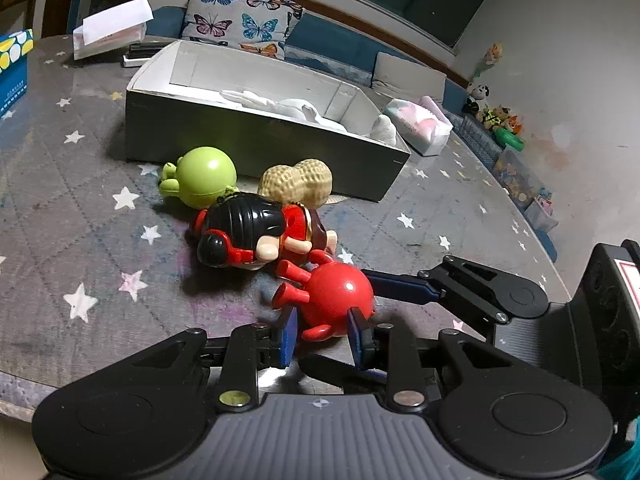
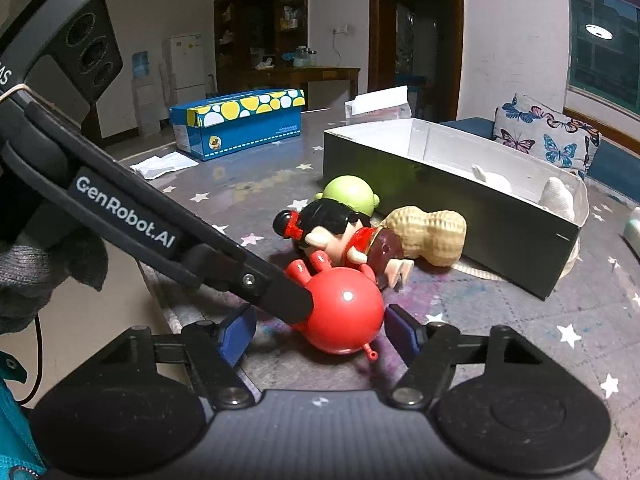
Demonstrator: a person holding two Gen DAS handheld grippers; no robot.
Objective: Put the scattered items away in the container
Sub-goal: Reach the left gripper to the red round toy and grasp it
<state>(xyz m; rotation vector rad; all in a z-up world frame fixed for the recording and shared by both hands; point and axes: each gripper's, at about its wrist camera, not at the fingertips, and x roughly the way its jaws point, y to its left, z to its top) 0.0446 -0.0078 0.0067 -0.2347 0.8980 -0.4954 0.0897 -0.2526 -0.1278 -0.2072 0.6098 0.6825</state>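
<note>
you've got white bits in the box (image 1: 264, 148) already; 4 toys left outside; l gripper (image 1: 326, 334) clamps the red toy (image 1: 340, 300) on the table, r gripper (image 2: 320, 330) half-open round it w/o touching.

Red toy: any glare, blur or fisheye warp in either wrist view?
Left wrist view: one small glare spot on the red toy, focus sharp, box edges bowed by the fisheye. Right wrist view: same glare spot, tabletop glossy with reflections, dim room.
</note>
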